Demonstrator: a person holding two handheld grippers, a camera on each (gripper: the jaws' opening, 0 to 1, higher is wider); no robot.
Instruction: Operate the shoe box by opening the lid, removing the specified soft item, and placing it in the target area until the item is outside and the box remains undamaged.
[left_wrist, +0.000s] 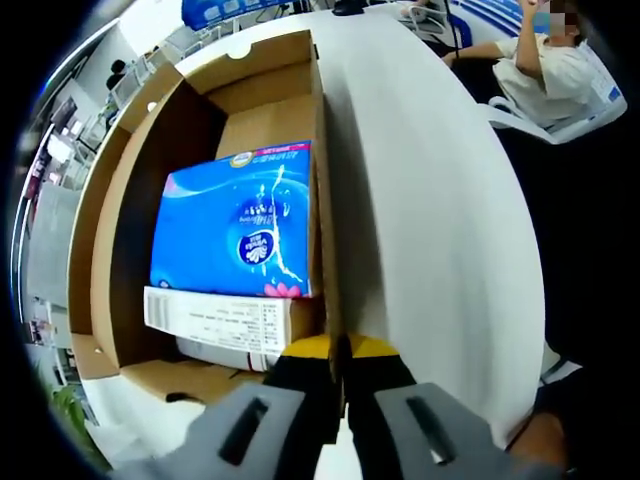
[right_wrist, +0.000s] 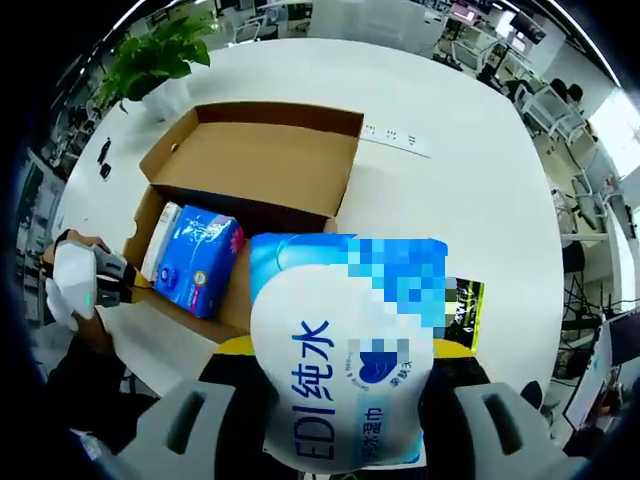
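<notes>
Two grippers: both engaged, one on the box, one on a soft pack.
Left gripper: jaws narrow, pinched on the near edge of the side wall of the shoe box, which runs straight ahead from between them.
Right gripper: jaws clamped on a white and blue wipes pack, held between the jaws and rising above them, clear of the box.
Box lid: open, folded back beyond the box, far from the right jaws.
Box contents: a blue tissue pack lies inside, left of and ahead of the left jaws; a white pack sits under its near end.
Table: white, bare right of the box.
Done: lid opened; one soft pack lifted out; no damage visible on the box.
Left: set the held pack down on the table. Target area is not marked, so its place cannot be told.
</notes>
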